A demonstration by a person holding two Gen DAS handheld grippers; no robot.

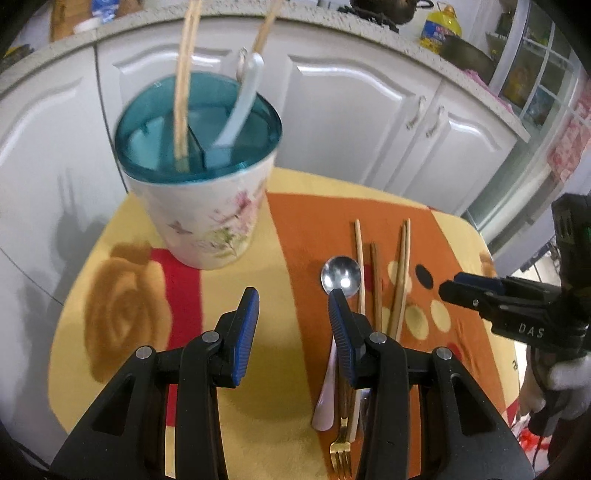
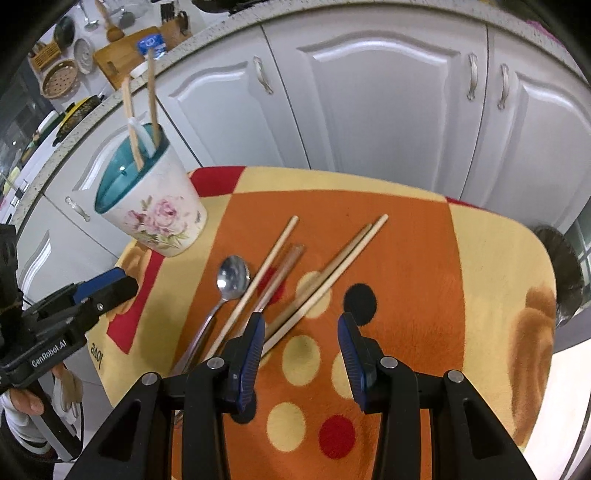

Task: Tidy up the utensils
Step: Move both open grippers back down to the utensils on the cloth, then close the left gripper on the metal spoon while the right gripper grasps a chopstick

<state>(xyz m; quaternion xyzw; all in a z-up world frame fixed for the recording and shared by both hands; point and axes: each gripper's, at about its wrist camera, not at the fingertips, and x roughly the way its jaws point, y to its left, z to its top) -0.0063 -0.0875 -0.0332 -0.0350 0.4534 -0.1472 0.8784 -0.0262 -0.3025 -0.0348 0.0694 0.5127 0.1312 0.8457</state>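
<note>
A floral utensil cup (image 1: pixel 207 218) with a teal divided lid holds chopsticks and a white spoon (image 1: pixel 240 107); it also shows at the left in the right wrist view (image 2: pixel 155 210). On the patterned mat lie a metal spoon (image 1: pixel 340 275), several chopsticks (image 1: pixel 400 273), a pink spoon (image 1: pixel 327 391) and a gold fork (image 1: pixel 341 443). The spoon (image 2: pixel 232 277) and chopsticks (image 2: pixel 332 273) also show in the right wrist view. My left gripper (image 1: pixel 293 295) is open and empty, just left of the metal spoon. My right gripper (image 2: pixel 301 319) is open and empty over the chopsticks' near ends.
The mat (image 2: pixel 480 295) covers a small round table in front of white cabinet doors (image 2: pixel 369 110). A counter above carries bottles and pans (image 1: pixel 441 26). The right gripper's body shows at the right in the left wrist view (image 1: pixel 517 302).
</note>
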